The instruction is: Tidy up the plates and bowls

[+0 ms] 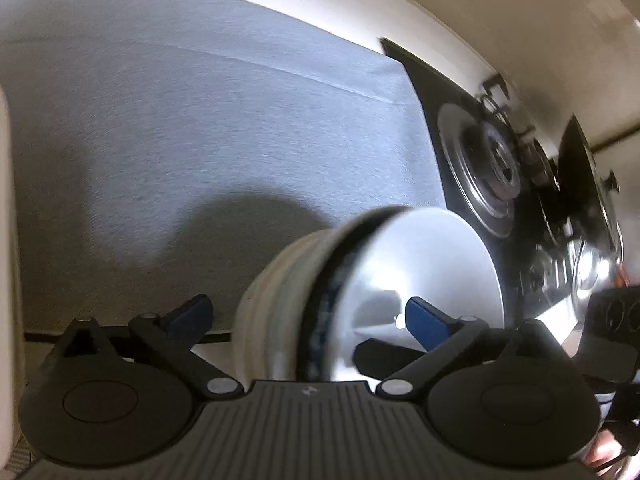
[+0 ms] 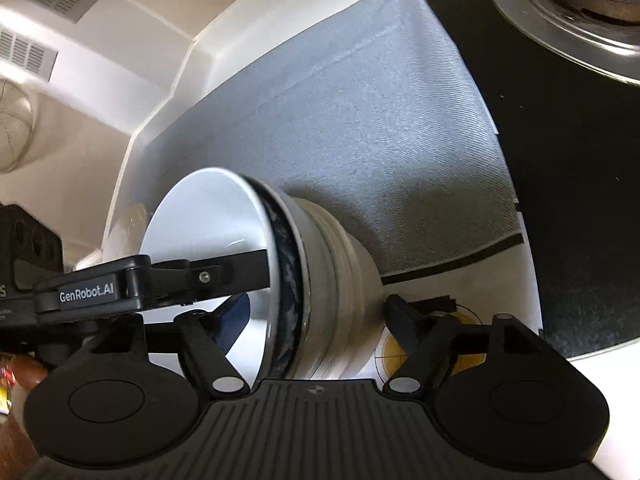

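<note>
A stack of white bowls with a dark blue patterned rim on the top bowl stands on the grey cloth. My left gripper is open and straddles the stack's rim, one blue pad inside the top bowl, the other outside. My right gripper is open and straddles the same stack from the other side, one finger inside the bowl, the other outside. The left gripper's finger reaches into the bowl in the right wrist view.
A black gas hob with a steel burner ring lies beside the cloth, and shows in the right wrist view. A pot with a lid stands on the hob. A yellow round mark lies on the white counter.
</note>
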`<state>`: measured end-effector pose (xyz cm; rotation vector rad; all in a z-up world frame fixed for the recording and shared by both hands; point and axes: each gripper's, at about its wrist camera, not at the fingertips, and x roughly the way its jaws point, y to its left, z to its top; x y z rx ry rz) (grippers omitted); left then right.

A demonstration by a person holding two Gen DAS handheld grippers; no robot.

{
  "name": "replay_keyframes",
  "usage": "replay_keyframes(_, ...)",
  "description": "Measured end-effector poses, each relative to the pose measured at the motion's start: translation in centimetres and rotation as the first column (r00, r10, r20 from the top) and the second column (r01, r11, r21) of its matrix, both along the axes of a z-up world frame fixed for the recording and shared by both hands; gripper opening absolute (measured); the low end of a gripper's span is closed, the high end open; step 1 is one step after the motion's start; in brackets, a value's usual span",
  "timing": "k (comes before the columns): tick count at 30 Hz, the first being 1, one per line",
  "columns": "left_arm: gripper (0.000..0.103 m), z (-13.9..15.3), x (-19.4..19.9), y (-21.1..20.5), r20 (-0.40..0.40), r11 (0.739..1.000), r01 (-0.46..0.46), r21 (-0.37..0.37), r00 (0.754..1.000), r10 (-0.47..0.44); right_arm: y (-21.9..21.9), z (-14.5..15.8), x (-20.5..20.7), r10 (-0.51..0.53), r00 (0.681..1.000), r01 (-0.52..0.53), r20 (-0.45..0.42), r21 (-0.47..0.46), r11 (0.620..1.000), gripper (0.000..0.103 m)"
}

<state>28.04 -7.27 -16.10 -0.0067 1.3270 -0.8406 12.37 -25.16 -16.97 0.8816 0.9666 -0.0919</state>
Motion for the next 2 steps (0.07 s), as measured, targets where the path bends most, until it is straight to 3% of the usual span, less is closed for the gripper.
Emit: replay_keyframes(2, 0.096, 0.23, -0.49, -0.53, 0.023, 1.000, 0.011, 0.017, 1.000, -0.011, 0.34, 0.21, -0.12, 0.016, 1.000, -0.016, 0.004, -0.033, 0.999, 0.072)
